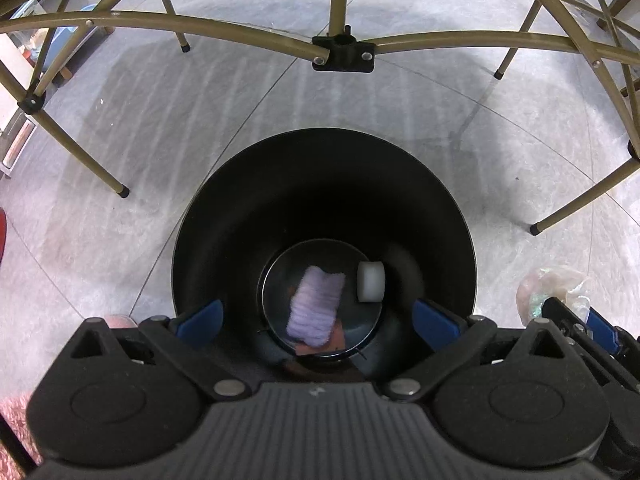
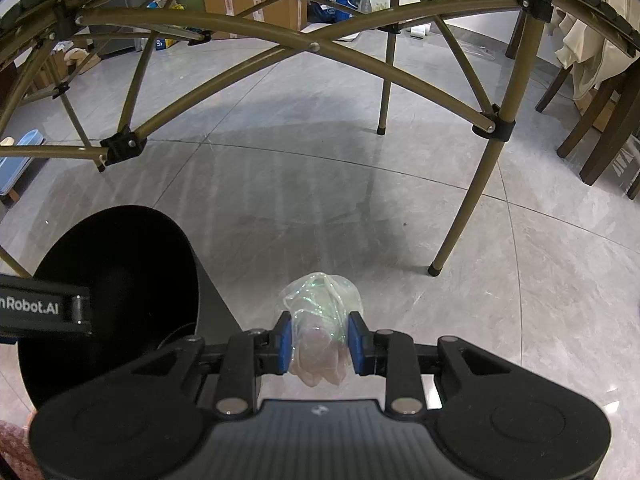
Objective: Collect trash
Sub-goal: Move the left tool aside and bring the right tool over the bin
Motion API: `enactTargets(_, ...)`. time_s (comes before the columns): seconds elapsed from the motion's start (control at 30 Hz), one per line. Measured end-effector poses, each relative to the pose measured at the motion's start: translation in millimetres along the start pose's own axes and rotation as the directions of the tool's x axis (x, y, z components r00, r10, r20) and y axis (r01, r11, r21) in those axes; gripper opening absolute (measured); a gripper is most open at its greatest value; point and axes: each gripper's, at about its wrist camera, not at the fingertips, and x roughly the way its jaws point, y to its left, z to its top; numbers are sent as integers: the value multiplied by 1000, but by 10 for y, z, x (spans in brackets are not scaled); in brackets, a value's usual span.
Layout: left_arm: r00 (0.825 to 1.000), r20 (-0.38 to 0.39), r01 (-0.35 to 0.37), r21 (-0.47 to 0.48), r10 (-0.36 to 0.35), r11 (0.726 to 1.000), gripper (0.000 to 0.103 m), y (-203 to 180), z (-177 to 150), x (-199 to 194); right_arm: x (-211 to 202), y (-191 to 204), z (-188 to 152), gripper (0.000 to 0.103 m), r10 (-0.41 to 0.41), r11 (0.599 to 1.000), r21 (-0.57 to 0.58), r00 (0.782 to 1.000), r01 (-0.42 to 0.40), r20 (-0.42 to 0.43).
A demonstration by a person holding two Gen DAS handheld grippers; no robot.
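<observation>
Left claw [image 1: 320,322] wide over bin [image 1: 240,200], purple wad [image 1: 316,306] below; right claw [image 2: 320,338], angled down, clamps plastic wrap [image 2: 320,308].

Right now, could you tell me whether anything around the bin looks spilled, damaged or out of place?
Nothing stands out. The black bin stands upright on the floor, with a purple cloth and a white roll lying inside at the bottom. The right gripper is shut on a crumpled plastic bag beside the bin; the left gripper hangs open over it.
</observation>
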Motion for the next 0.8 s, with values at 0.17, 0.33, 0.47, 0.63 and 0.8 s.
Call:
enactTargets(0.17, 1000, 5, 4, 7, -4, 1000, 103, 2, -17, -31, 0, 3, -2, 27, 1, 1000, -1, 1000, -1, -2)
enactTargets(0.33, 1000, 13, 12, 16, -13, 1000, 103, 27, -26, -82, -26, 22, 0, 27, 3, 1000, -3, 1000, -3, -2)
enactTargets(0.47, 999, 31, 18, 33, -19, 999, 103, 59, -35, -134, -56, 49, -13, 27, 16, 1000, -5, 1000, -16, -12)
enactTargets(0.63, 998, 60, 14, 57, -17, 998, 103, 122, -37, -209, -105, 111, -34, 27, 51, 998, -21, 998, -52, -28)
enactTargets(0.8, 997, 71, 5, 53, -8, 999, 103, 242, -31, -243, -158, 177, -30, 27, 75, 997, -25, 997, -76, -34)
